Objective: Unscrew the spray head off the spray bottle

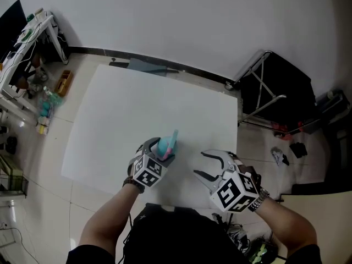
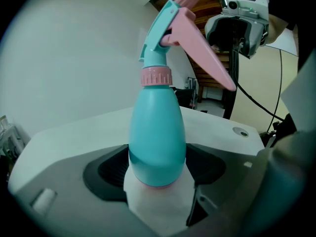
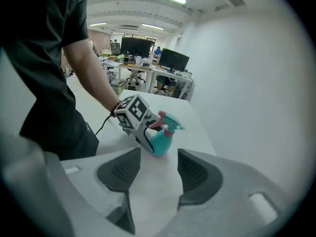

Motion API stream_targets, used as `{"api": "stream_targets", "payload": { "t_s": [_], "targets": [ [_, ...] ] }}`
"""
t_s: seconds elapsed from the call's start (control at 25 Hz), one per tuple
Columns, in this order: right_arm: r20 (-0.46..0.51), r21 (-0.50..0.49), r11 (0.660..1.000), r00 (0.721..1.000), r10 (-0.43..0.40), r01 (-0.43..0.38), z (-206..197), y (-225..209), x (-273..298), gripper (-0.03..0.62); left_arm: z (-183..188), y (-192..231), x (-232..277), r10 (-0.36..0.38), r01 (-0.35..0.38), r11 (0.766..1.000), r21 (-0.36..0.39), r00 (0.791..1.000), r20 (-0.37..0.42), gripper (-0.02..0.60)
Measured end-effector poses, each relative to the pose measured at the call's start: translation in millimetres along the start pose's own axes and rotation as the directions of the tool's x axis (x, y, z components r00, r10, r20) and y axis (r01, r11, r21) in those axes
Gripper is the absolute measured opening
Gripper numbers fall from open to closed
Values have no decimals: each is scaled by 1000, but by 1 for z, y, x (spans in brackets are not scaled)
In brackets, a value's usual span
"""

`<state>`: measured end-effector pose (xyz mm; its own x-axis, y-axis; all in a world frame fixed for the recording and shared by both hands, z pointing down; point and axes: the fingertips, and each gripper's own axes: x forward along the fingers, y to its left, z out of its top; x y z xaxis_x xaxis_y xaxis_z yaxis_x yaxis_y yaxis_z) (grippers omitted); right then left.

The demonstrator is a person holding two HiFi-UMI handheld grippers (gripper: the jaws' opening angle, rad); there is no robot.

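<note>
1. The white table (image 1: 137, 103) carries the whole job. The spray bottle (image 1: 165, 146) stands on it near the person's edge, left of the middle, base down on the surface.
2. The left gripper (image 1: 157, 153) is clamped on the bottle's wide lower body. Its own view shows the teal body (image 2: 157, 132) filling the gap between the two dark pads, which sit well spread because the body is broad. This hand looks to be the anchor that keeps the bottle from turning.
3. The right gripper (image 1: 199, 164) hangs just to the right of the bottle, near it but touching nothing. Its jaws stand wide apart, with only bare table between them. It points down and across at the bottle (image 3: 160, 141), which lies straight ahead of it.
4. The bottle's long axis runs roughly upright with a slight lean, so the spray head (image 2: 173, 19) sits at the top, above the left gripper's hold and open to the free hand. The pink trigger slopes down towards the right gripper's side.
5. The pink collar (image 2: 156, 76) rings the neck just under the head. In my judgement it is what has to be turned. The free right gripper is the nearer one to take it, coming in from the bottle's right at neck height, across the upright axis.
</note>
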<state>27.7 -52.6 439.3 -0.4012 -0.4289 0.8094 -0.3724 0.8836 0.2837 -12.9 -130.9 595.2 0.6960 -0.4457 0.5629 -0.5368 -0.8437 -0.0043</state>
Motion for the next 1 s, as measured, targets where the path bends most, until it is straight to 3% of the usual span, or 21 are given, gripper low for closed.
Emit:
{"api": "stream_targets", "payload": {
  "t_s": [0.2, 0.56, 1.0],
  "targets": [
    [26, 48, 999, 1000, 5, -7, 2, 5, 5, 222, 0, 1, -7, 12, -12, 1000, 3, 1000, 2, 422],
    [74, 129, 992, 997, -7, -3, 11, 11, 14, 222, -6, 1, -36, 23, -23, 1000, 15, 1000, 1, 419],
    [165, 279, 960, 983, -77, 28, 27, 20, 19, 196, 8, -12, -78, 14, -14, 1000, 6, 998, 56, 307]
  ]
}}
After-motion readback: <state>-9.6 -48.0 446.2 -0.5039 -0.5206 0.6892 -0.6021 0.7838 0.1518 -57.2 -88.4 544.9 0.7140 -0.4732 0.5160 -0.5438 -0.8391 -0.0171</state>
